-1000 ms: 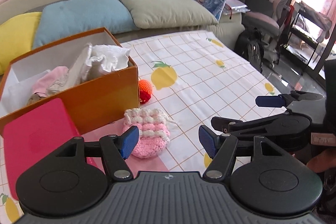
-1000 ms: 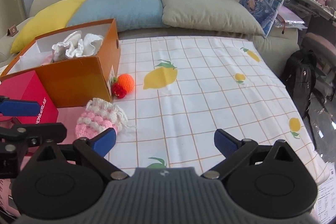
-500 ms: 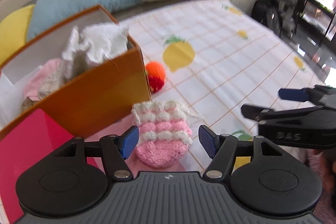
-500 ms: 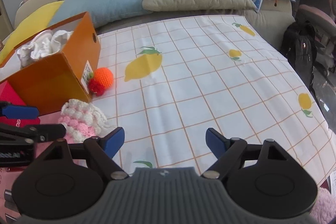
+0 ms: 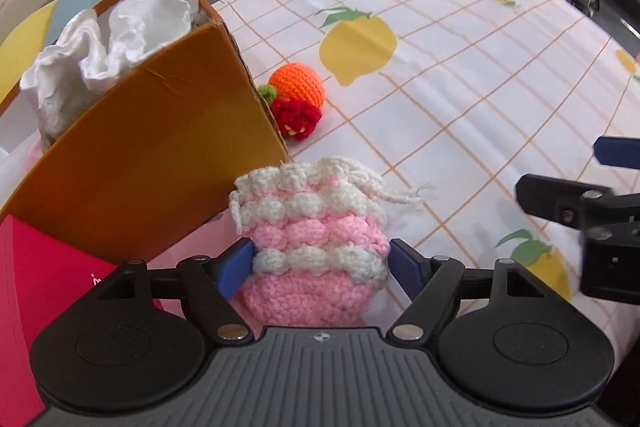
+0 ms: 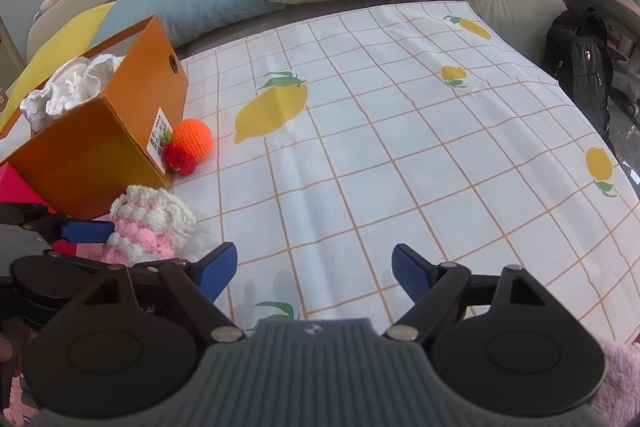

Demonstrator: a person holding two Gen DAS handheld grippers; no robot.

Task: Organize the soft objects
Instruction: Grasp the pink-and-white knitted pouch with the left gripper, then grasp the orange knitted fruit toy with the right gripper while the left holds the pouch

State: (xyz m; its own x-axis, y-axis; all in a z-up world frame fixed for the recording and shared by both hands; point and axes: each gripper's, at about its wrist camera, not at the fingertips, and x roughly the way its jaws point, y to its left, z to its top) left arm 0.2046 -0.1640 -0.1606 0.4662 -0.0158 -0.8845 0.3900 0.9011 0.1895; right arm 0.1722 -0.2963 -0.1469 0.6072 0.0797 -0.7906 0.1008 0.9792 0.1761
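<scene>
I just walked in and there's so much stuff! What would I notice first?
First, the pink and white crochet pouch, sitting between the open fingers of the left gripper on the lemon-print cloth. Next, the orange box behind it, stuffed with white fabric, and the orange crochet ball at its corner.

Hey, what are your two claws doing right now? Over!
Left gripper open, straddling pink pouch. Right gripper open, empty. Orange box close beside.
</scene>
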